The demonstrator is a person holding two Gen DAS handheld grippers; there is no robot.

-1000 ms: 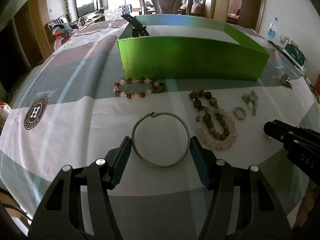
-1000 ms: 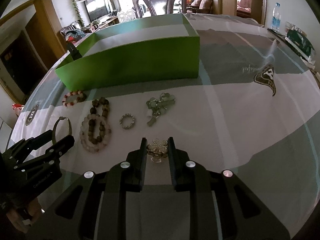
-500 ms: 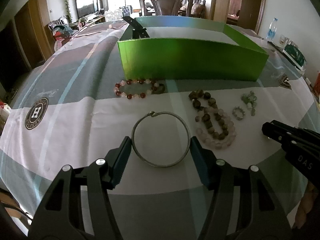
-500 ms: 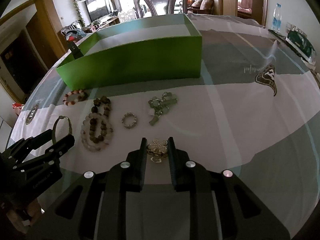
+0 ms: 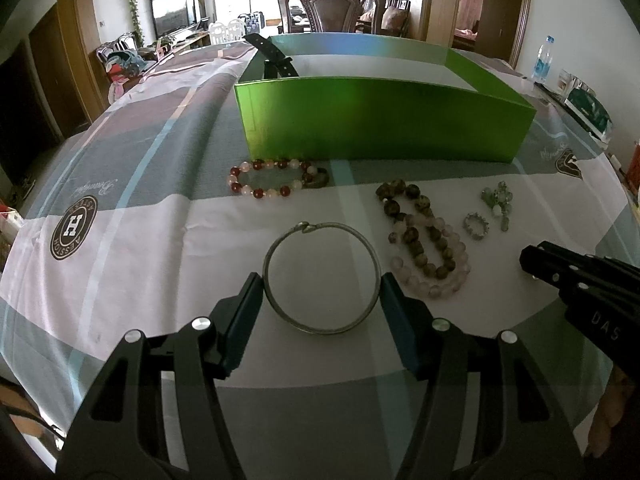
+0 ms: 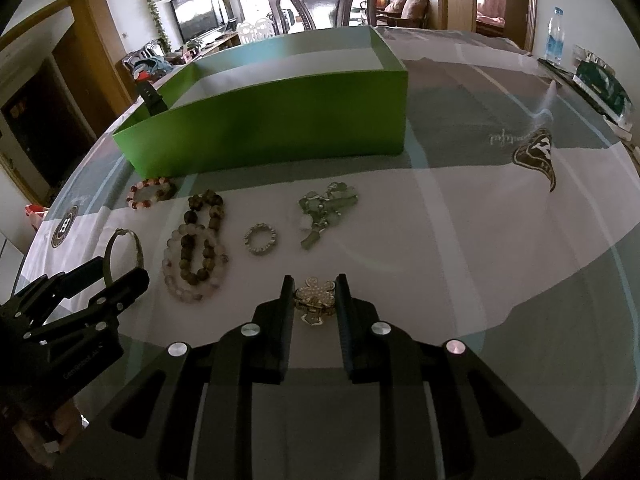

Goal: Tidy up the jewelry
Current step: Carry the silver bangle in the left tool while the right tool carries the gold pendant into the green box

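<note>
My left gripper is shut on a silver bangle, its pads touching both sides. My right gripper is shut on a flower-shaped brooch. Ahead on the tablecloth lie a red-and-white bead bracelet, a heap of brown and pale bead bracelets, a small silver ring and a green stone piece. A green box stands open behind them with a black strap at its left end. The ring and green piece also show in the right wrist view.
The right gripper shows at the right edge of the left view; the left gripper shows at lower left of the right view. A wooden chair stands beyond the table. A water bottle and a dark packet stand far right.
Both grippers keep their hold; the scene has shifted slightly lower and nearer in both views, little else differs.
</note>
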